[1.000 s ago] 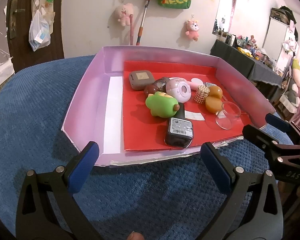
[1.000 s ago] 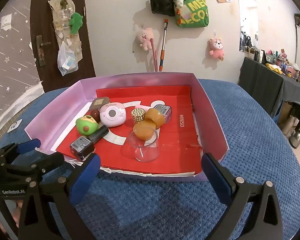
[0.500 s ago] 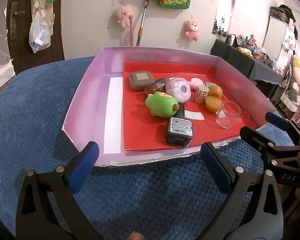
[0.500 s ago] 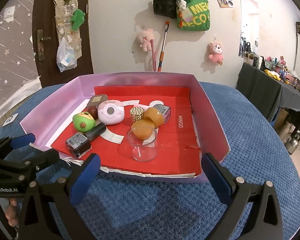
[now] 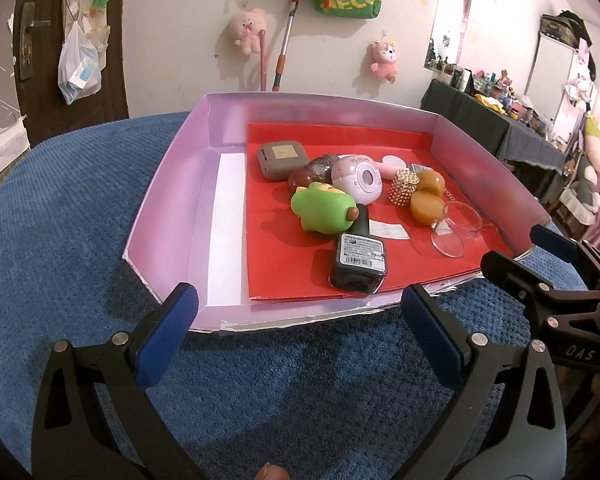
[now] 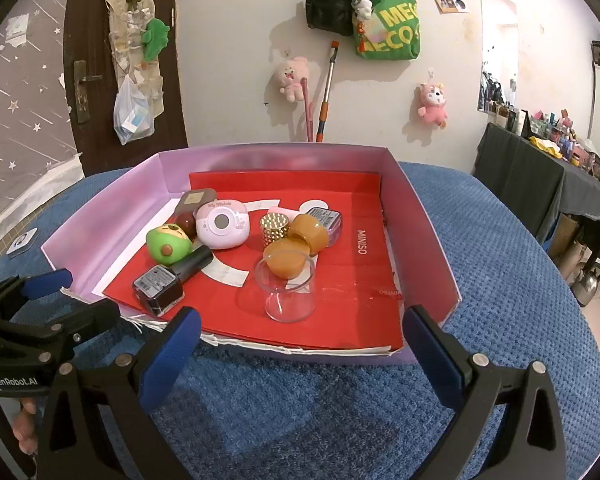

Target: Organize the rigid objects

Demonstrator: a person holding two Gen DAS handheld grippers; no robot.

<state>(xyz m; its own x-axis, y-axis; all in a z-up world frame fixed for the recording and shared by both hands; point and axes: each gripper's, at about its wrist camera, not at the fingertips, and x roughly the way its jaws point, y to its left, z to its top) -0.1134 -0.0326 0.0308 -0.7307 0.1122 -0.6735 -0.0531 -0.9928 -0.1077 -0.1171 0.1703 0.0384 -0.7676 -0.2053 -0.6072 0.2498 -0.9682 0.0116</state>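
You're holding both claws, left claw (image 5: 299,318) and right claw (image 6: 300,338), wide open. Clear glass cup (image 6: 286,289) at frame centre is looking fragile, slick; pinch its rim.

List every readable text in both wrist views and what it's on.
"MINISO": red liner of the box.
"My Melody": pink round gadget, small script, only just legible.
"GenRobot.AI": left tool.
"DAS": right tool.
"ME…" over "…ECO…", cut off: green bag on the wall.
White label on the black bottle: print too small to read.
Photos on the wall: nothing legible.
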